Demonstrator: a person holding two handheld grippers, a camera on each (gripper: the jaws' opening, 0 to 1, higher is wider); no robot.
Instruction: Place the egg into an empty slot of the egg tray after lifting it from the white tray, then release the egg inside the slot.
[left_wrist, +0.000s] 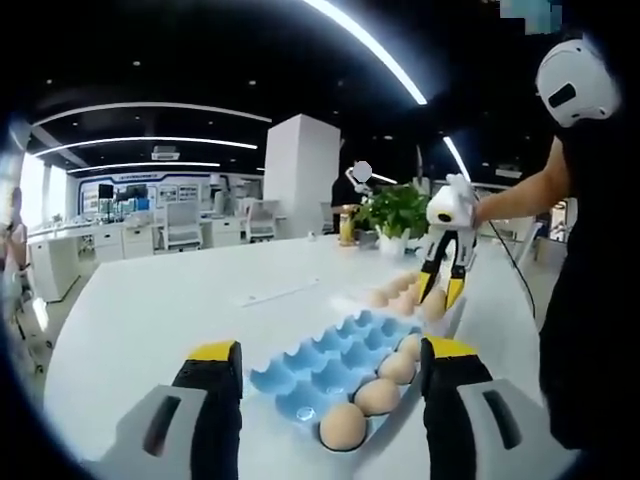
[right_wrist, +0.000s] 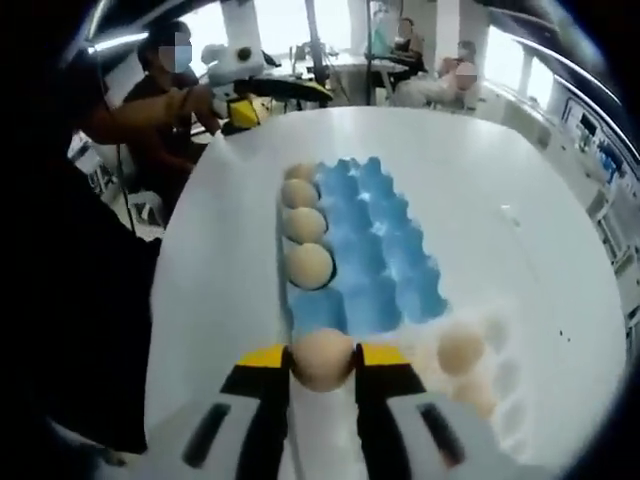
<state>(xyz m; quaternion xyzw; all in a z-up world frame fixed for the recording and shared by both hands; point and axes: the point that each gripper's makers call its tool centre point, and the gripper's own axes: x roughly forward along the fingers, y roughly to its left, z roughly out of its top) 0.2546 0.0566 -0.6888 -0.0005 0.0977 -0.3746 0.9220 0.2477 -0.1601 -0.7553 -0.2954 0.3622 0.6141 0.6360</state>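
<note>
My right gripper (right_wrist: 322, 372) is shut on a tan egg (right_wrist: 322, 358), held just above the near end of the blue egg tray (right_wrist: 375, 255). One row of the blue tray holds several eggs (right_wrist: 308, 265); its other slots are bare. To the right lies the white tray (right_wrist: 503, 375) with two eggs (right_wrist: 461, 350) in it. In the left gripper view my left gripper (left_wrist: 330, 352) stands open over the blue egg tray (left_wrist: 300, 378), with nothing between its fingers. Beyond that tray, the right gripper (left_wrist: 443, 292) hangs with the egg (left_wrist: 435, 306) over the eggs of the white tray (left_wrist: 398, 295).
Both trays rest on a wide white table (left_wrist: 170, 310). A potted plant (left_wrist: 395, 212) and an orange bottle (left_wrist: 347, 226) stand at its far edge. A thin strip (left_wrist: 280, 293) lies mid-table. The person's dark sleeve (left_wrist: 590, 300) is on the right; other people sit in the background (right_wrist: 165, 75).
</note>
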